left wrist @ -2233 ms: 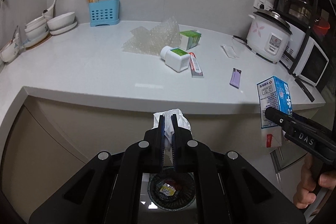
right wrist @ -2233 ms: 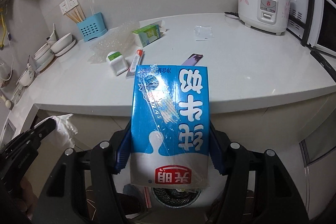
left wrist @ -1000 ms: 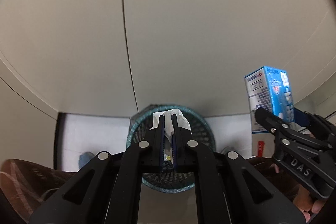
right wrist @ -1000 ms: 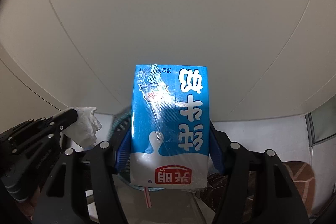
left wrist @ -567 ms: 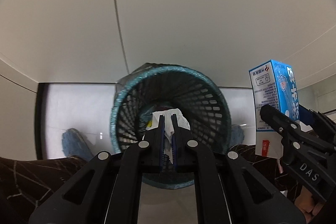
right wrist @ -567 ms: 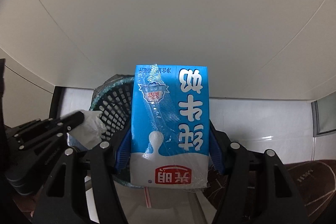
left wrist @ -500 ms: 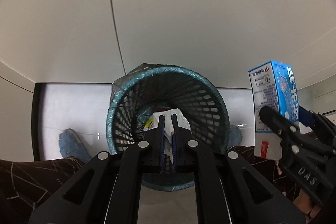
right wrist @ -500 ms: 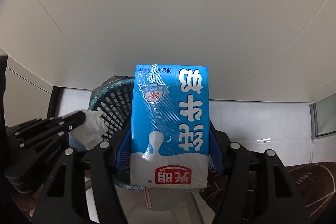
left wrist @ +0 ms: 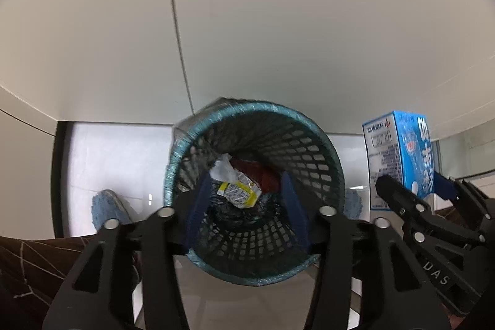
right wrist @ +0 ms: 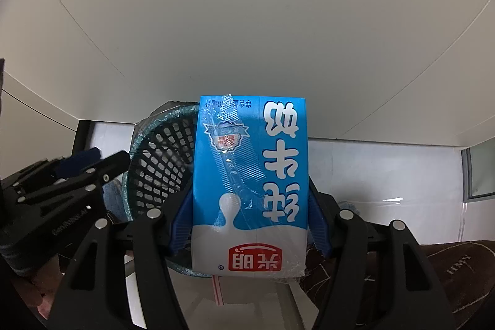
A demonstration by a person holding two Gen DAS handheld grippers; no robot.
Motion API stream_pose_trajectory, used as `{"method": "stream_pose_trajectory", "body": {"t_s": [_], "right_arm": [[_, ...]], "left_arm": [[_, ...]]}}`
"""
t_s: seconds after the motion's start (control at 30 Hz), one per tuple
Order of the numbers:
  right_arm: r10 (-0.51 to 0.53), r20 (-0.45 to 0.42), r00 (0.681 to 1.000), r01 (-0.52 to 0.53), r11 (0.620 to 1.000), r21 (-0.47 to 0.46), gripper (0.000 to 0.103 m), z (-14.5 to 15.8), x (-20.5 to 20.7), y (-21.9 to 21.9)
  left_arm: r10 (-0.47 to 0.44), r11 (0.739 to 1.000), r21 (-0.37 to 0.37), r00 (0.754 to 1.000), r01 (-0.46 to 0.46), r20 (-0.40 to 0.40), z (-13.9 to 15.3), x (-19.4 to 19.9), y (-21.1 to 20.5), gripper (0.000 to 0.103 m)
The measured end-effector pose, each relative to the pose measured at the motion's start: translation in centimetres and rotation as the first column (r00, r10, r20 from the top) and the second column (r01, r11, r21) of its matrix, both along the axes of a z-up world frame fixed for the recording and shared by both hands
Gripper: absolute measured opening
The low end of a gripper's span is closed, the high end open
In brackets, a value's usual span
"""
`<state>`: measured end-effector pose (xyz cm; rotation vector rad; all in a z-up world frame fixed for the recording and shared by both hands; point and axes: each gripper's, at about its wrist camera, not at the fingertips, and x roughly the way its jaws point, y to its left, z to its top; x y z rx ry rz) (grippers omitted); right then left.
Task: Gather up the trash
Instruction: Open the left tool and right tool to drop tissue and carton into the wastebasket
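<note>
Pale cabinet front behind teal mesh bin. Left gripper jaws just opened, empty, white tissue in bin. Right gripper clamping blue milk carton.

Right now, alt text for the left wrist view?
The open left gripper, jaws just opened, hangs over a teal mesh bin where white tissue lies on wrappers. At right, the right gripper grips a blue milk carton.

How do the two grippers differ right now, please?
The left gripper stands open and empty, its jaws having just opened, with the white tissue down in the basket; the right gripper is clamped on the blue milk carton. The left is over the basket mouth, the right beside it. Both point downward.
</note>
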<state>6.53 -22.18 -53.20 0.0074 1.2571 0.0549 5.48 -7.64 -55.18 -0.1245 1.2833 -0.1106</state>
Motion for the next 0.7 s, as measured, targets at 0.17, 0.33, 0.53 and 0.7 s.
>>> {"method": "stream_pose_trajectory", "body": {"t_s": [0.17, 0.33, 0.53, 0.7], "right_arm": [[0.015, -0.023, 1.000, -0.015, 1.000, 0.010, 0.060, -0.5, 0.5, 0.4], [0.067, -0.032, 0.997, -0.066, 0.997, 0.038, 0.060, -0.8, 1.0, 1.4], [0.086, -0.049, 0.995, -0.083, 0.995, 0.053, 0.067, -1.0, 1.2, 1.4], [0.067, -0.048, 0.997, -0.063, 0.996, 0.067, 0.079, -0.7, 1.3, 1.1]], "left_arm": [[0.040, 0.998, 0.050, 0.999, -0.041, 0.031, 0.8, 0.3, 1.4, 0.065], [0.052, 0.996, 0.075, 0.998, -0.055, 0.044, 0.8, 0.4, 2.4, 0.076], [0.078, 0.995, 0.056, 0.996, -0.081, 0.050, 0.6, 0.7, 3.7, 0.080], [0.101, 0.994, 0.040, 0.994, -0.102, 0.039, 0.7, 0.7, 4.4, 0.080]]}}
